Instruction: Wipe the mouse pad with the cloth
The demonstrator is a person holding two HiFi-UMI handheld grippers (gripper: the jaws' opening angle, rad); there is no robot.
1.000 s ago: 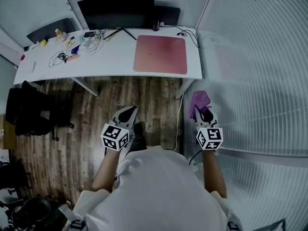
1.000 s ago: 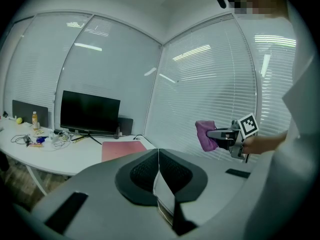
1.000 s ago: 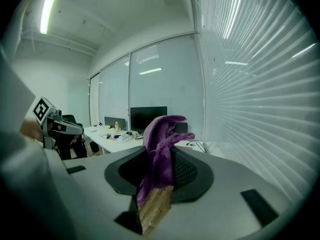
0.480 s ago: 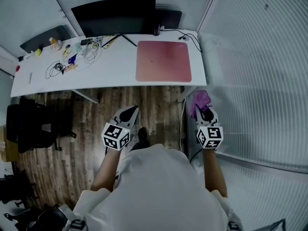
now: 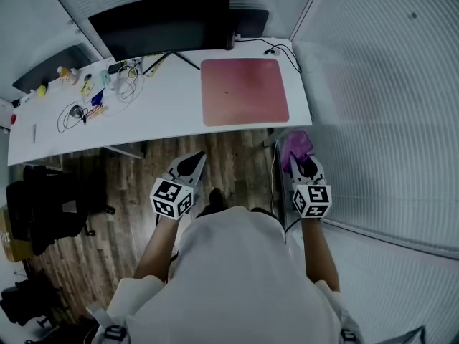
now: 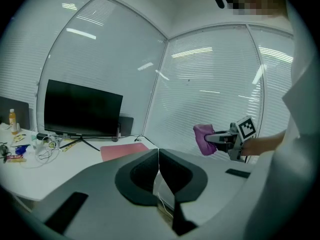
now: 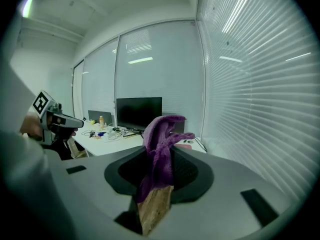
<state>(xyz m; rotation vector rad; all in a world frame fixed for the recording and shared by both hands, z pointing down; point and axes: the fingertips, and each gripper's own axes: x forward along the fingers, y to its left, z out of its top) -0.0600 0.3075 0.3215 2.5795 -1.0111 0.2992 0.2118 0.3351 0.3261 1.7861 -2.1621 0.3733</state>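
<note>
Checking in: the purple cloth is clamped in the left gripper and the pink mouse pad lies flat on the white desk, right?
Not the left. The purple cloth is clamped in the right gripper, as the right gripper view shows; the left gripper is shut on nothing. The pink mouse pad does lie flat on the white desk.

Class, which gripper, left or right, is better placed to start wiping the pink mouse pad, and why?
Right. The right gripper is shut on the purple cloth and faces the end of the white desk bearing the pink rectangular mouse pad; the left gripper is shut, empty.
</note>
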